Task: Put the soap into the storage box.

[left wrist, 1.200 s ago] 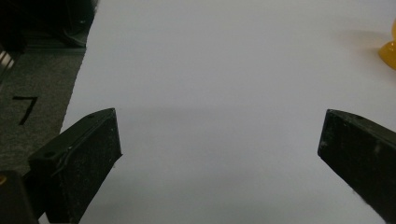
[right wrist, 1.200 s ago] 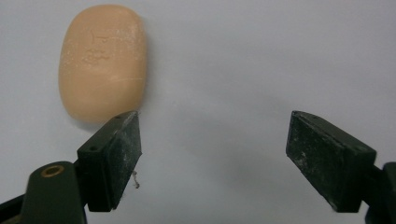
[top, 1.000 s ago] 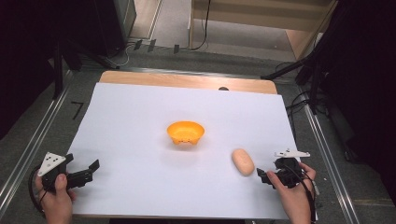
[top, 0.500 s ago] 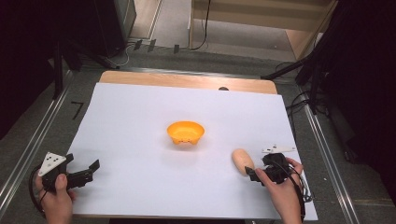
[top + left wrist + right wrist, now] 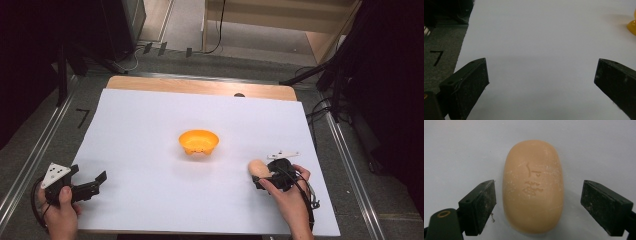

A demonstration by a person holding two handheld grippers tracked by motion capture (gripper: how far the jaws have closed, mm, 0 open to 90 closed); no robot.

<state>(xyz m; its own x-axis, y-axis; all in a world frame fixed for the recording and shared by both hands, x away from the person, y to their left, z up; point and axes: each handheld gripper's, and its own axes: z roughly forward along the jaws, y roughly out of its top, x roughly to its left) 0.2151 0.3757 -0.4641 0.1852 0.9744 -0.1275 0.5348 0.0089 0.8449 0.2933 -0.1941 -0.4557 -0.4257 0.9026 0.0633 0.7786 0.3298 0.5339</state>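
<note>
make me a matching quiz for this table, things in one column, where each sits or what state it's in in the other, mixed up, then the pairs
Things:
1. orange bowl
2. bar of soap
3. left gripper
4. right gripper

Places or states:
A. open over bare white sheet, near the left edge
B. lying flat between two open jaws
C. near the middle of the white sheet
D. open, one jaw on each side of the soap

Pairs: 1-C, 2-B, 3-A, 4-D

A: High view sits overhead, looking forward and down on the white table sheet (image 5: 150, 130).
B: Right gripper view hangs close over the soap bar (image 5: 533, 186); left skims low, catching the orange bowl (image 5: 632, 26).
</note>
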